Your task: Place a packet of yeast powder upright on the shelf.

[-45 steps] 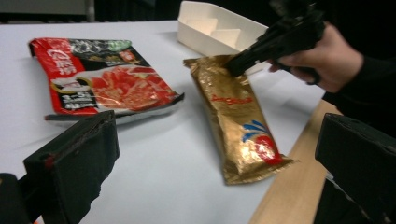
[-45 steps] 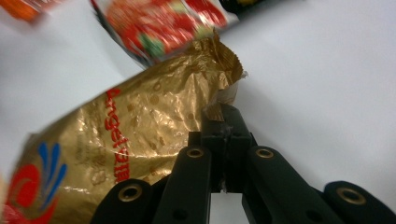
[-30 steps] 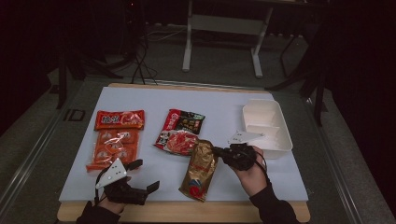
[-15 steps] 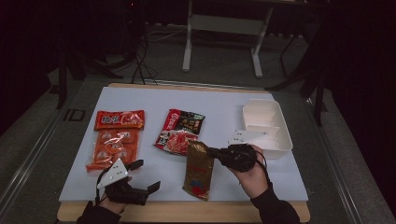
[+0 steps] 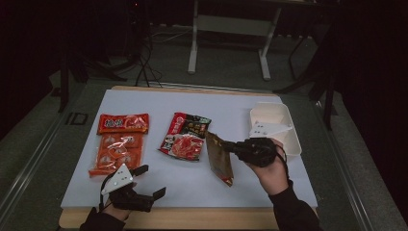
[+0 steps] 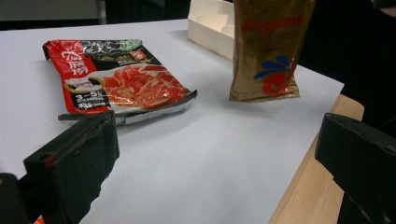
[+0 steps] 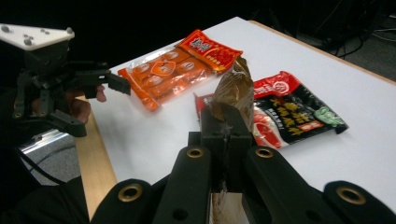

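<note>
The right tool (image 5: 230,146) has its jaws pressed together on the upper edge of the gold pouch (image 5: 219,158), which hangs clear of the surface (image 5: 192,178) near its front edge, right of the middle, and close to the white tray (image 5: 275,126) at the right edge. From the left gripper view the pouch (image 6: 268,51) dangles flat and fairly straight, its lower seam free. It looks light: a thin foil sachet that keeps its shape under its own weight but creases where it is pinched, as the crumpled top (image 7: 233,91) shows in the right gripper view. Foil of this sort is likely slick, so a grip on the flat sealed seam seems safer than one on the filled belly, which could bulge and slide out. The hold sits near one end, so the pouch may swing if moved briskly.

The left tool (image 5: 149,182) rests near the front left corner with its jaws spread and nothing between them. A red and black packet (image 5: 185,135) lies mid-surface, and an orange packet (image 5: 119,142) lies toward the left edge.
</note>
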